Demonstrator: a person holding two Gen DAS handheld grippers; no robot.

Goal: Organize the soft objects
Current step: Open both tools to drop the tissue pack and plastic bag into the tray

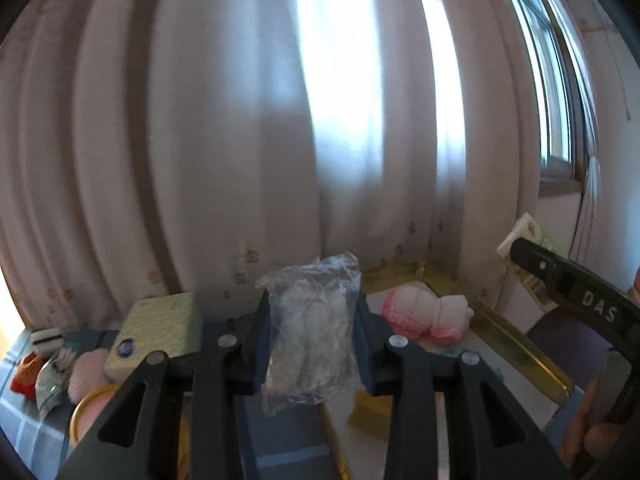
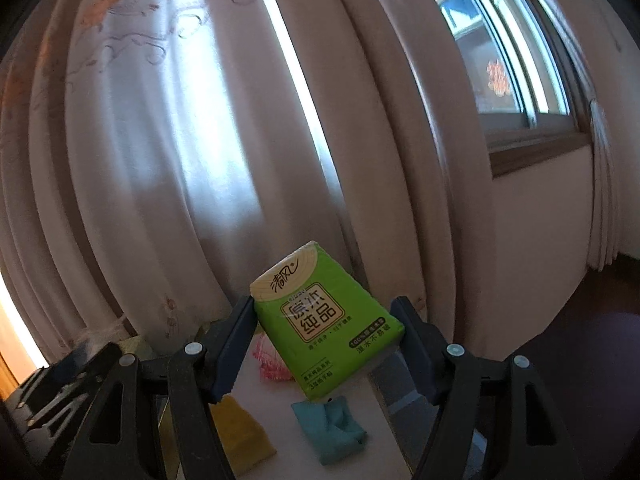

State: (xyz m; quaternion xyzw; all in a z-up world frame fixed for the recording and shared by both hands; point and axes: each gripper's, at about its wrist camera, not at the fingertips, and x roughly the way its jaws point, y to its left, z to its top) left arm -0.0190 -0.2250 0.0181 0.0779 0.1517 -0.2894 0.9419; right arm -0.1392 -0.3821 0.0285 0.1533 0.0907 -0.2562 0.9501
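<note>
Left gripper (image 1: 313, 332): clamped on a crinkled clear plastic bag of pale stuffing (image 1: 310, 334), held off the surface at frame centre.
Right gripper (image 2: 326, 342): closed on a green-and-cream soft tissue pack (image 2: 326, 324), tilted, top toward 11 o'clock.
Left view only: yellow-green sponge block (image 1: 160, 326) at 9 o'clock of the bag; small knitted pieces (image 1: 36, 364) at far left; pink-and-white plush toy (image 1: 424, 314) at 3 o'clock, inside the gold-rimmed white tray (image 1: 516, 344).
Right view only: teal fabric pouch (image 2: 332, 426) and yellow cloth piece (image 2: 240, 436) on the tray floor, below the pack.
Surface: grey-blue checked cloth (image 1: 24, 428).
Room: pale pleated curtain (image 2: 180, 140); window (image 2: 500, 60) at 2 o'clock.
</note>
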